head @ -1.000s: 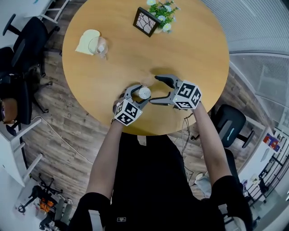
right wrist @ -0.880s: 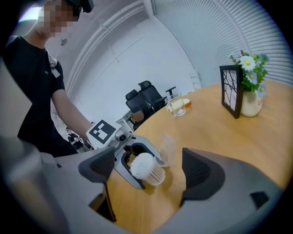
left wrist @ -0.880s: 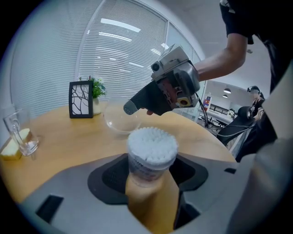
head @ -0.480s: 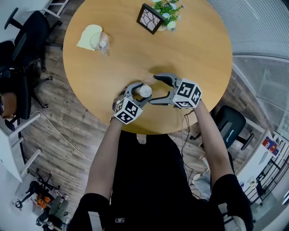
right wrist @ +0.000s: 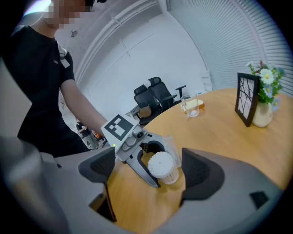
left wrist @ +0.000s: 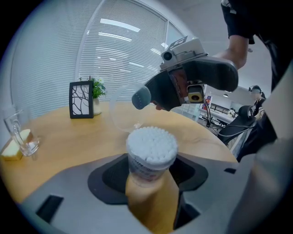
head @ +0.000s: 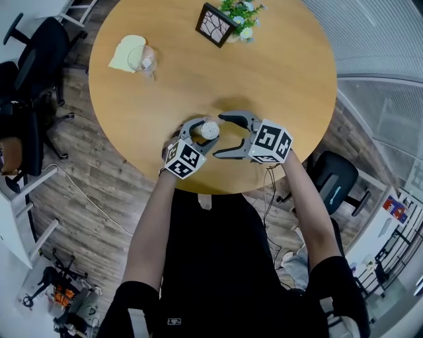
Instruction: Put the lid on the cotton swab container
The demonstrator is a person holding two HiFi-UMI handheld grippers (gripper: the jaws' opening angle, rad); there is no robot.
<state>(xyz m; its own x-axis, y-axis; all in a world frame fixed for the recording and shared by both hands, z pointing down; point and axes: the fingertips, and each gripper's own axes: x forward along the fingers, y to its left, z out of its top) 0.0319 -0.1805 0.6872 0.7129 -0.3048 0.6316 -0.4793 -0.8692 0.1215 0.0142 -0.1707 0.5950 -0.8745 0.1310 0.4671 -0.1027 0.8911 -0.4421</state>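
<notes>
Table warm tan wood, floor grey-brown planks. Cotton swab container clear with white swab tips, lid see-through; left gripper and right gripper grey with black pads, cubes in black-and-white square markers. Top of head view: picture frame black with white branch pattern, plant green with white blooms, glass clear.
</notes>
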